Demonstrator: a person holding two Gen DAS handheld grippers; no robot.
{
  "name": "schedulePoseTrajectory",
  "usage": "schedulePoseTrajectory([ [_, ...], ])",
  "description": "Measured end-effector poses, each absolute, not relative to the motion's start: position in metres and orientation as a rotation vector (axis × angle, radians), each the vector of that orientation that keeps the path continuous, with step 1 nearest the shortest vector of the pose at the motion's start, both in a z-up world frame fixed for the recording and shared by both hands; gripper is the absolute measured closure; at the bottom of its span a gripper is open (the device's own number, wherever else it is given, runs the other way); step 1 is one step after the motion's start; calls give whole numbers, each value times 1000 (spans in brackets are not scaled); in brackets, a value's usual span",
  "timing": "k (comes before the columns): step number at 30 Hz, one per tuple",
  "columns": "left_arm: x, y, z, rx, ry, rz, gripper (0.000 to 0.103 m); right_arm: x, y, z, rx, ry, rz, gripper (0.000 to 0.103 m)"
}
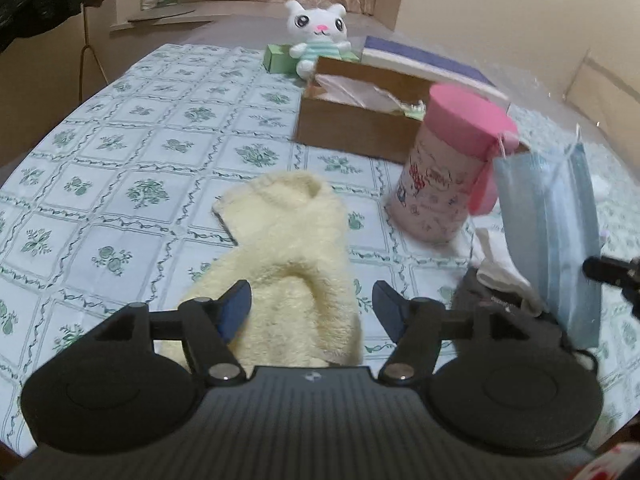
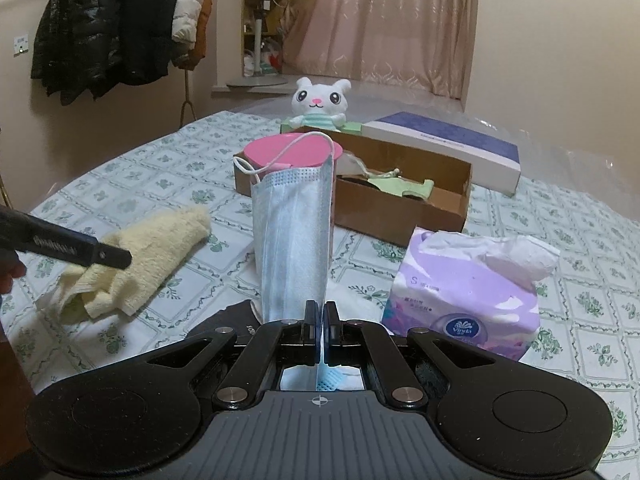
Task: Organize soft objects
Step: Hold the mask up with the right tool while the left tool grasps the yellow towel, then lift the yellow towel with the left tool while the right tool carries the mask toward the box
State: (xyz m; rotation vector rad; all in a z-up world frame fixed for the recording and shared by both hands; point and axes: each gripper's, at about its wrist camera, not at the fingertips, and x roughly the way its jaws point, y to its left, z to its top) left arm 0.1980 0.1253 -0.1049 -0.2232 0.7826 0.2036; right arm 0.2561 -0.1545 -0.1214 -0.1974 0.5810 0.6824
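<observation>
On green-patterned tablecloth (image 1: 120,152): cream fluffy folded towel (image 1: 288,256), lying flat between spread fingers of left gripper (image 1: 312,304), pads untouching. Pale blue pleated face mask (image 2: 294,236), upright, pinched by closed right gripper (image 2: 321,312) near pink-lidded canister (image 1: 444,168)

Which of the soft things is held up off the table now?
The blue mask: the shut right tongs pinch its lower edge and hold it upright. The yellow towel and the plush cat rest on the table.
</observation>
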Motion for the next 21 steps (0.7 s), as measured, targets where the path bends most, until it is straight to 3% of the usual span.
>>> schedulePoseTrajectory([
  [10,231,105,-143,-110,868,289,39,261,-154,-125,-199,595,682,101],
  [21,228,128,-142,-167,837,312,79,260,-152,-126,-201,596,688,101],
])
